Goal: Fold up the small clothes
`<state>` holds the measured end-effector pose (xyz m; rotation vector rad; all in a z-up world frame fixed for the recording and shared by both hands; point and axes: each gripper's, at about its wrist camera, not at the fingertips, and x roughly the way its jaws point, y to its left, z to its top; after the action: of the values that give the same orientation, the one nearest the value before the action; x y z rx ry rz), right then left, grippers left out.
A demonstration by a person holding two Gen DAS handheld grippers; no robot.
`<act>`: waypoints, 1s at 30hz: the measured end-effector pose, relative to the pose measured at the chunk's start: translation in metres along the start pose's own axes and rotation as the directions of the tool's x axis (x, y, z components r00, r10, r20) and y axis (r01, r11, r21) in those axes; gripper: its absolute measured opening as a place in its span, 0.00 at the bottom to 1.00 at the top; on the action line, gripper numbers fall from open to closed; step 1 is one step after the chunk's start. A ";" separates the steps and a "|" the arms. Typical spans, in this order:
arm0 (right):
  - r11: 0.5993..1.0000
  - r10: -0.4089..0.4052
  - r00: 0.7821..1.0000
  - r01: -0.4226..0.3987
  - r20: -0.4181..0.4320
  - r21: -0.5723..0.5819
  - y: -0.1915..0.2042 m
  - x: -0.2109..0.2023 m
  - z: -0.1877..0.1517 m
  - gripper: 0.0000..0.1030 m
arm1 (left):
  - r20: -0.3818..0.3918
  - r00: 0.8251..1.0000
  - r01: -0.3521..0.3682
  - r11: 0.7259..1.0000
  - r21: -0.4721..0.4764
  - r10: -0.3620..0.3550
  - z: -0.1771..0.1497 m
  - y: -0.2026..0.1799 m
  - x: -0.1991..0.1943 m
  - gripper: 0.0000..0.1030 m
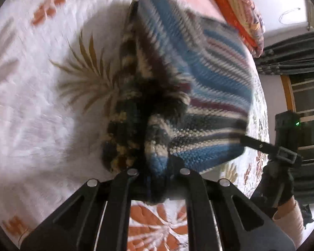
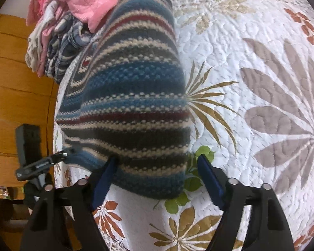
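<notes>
Gripping a bunched corner of the striped knit garment [image 1: 198,79] in your left hand-held gripper [image 1: 157,179], you are carrying most of the fold on that one pinch, and that is where trouble is waiting: the wool is thick and springy, the wad between those fingers is looking lumpy, and in my judgement a quick pull could be letting it slide out and dropping the flap crooked on the bed quilt [image 1: 31,115]. Your right hand-held gripper [image 2: 157,177] is standing wide, its blue-padded fingers [image 2: 209,179] either side of the garment's near hem with nothing pinched, so that edge is lying loose on the quilt; if the left lifts further while the right is idling, the whole piece may be dragging towards the bed's edge instead of folding. Also be watching the pile of other clothes [image 2: 69,21] just beyond the garment's far end, near enough to be snagged by a swinging flap. Right now the garment is lying on the quilt close to the bed's side, one corner raised and clamped at the left fingertips, its hem sitting between, and possibly brushing, the right fingertips; contact there I cannot be confirming.
</notes>
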<state>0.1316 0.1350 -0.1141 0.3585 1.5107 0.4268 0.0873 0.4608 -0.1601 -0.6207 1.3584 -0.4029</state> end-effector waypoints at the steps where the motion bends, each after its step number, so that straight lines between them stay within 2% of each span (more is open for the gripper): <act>1: 1.000 -0.015 1.000 0.015 -0.010 -0.001 -0.001 0.004 0.001 0.72 | 0.001 1.000 0.017 1.000 -0.006 -0.017 0.001 0.003 -0.002 0.10; 2: 1.000 -0.027 0.999 0.027 -0.019 -0.003 -0.003 0.008 0.002 0.72 | 0.003 0.999 0.037 0.999 -0.008 -0.037 0.001 0.005 -0.008 0.10; 5: 0.999 -0.026 0.999 0.026 -0.023 -0.023 -0.004 0.010 0.004 0.72 | 0.031 0.998 0.048 0.999 0.011 -0.049 -0.002 0.003 -0.035 0.21; 7: 0.997 -0.016 1.000 0.014 -0.020 -0.070 0.000 0.003 0.004 0.72 | 0.062 0.997 0.043 0.998 0.041 -0.046 -0.003 0.000 -0.054 0.33; 9: 0.994 0.009 1.000 -0.010 -0.016 -0.110 0.003 -0.006 0.006 0.72 | 0.139 0.989 0.037 0.998 0.049 -0.043 0.002 -0.002 -0.073 0.51; 11: 0.990 0.034 0.999 -0.034 -0.002 -0.136 0.004 -0.014 0.011 0.72 | 0.186 0.979 0.081 0.997 0.010 -0.082 0.014 0.004 -0.084 0.54; 12: 0.988 0.057 0.998 -0.054 0.011 -0.144 0.003 -0.019 0.016 0.73 | 0.203 0.976 0.077 0.997 -0.008 -0.073 0.022 0.004 -0.085 0.55; 15: 0.985 0.123 0.991 -0.117 0.044 -0.127 -0.006 -0.028 0.031 0.75 | 0.220 0.975 0.003 0.998 -0.067 0.012 0.049 0.000 -0.067 0.55; 17: 0.984 0.143 0.988 -0.136 0.060 -0.113 -0.013 -0.029 0.040 0.77 | 0.193 0.981 -0.004 0.993 -0.118 0.027 0.066 0.006 -0.045 0.53; 20: 0.986 0.145 0.988 -0.138 0.062 -0.098 -0.023 -0.020 0.056 0.77 | 0.214 0.975 -0.030 0.991 -0.129 0.057 0.085 0.001 -0.028 0.52; 22: 0.984 0.156 0.986 -0.150 0.062 -0.095 -0.029 -0.016 0.063 0.77 | 0.218 0.972 -0.069 0.991 -0.111 0.092 0.095 -0.003 -0.022 0.29; 23: 0.983 0.167 0.984 -0.161 0.060 -0.093 -0.033 -0.016 0.064 0.77 | 0.215 0.972 -0.074 0.992 -0.105 0.095 0.098 -0.006 -0.019 0.22; 25: 0.980 0.181 0.982 -0.175 0.061 -0.097 -0.037 -0.013 0.065 0.78 | 0.257 0.962 -0.074 0.993 -0.089 0.095 0.100 -0.012 -0.023 0.18; 26: 0.979 0.185 0.981 -0.179 0.061 -0.100 -0.036 -0.010 0.066 0.78 | 0.304 0.948 -0.081 0.996 -0.042 0.090 0.097 -0.020 -0.030 0.18; 27: 0.978 0.189 0.980 -0.182 0.061 -0.105 -0.037 -0.008 0.066 0.79 | 0.329 0.939 -0.113 0.994 0.002 0.106 0.092 -0.026 -0.034 0.18; 29: 0.976 0.197 0.978 -0.190 0.061 -0.110 -0.039 -0.008 0.065 0.79 | 0.329 0.925 -0.218 0.974 0.054 0.189 0.089 -0.032 -0.032 0.17; 30: 0.974 0.205 0.977 -0.198 0.059 -0.110 -0.040 -0.007 0.065 0.80 | 0.315 0.926 -0.235 0.971 0.051 0.208 0.090 -0.028 -0.028 0.17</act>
<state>0.1982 0.0988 -0.1255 0.4430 1.3834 0.6449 0.1730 0.4720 -0.1132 -0.4291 1.0904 -0.1721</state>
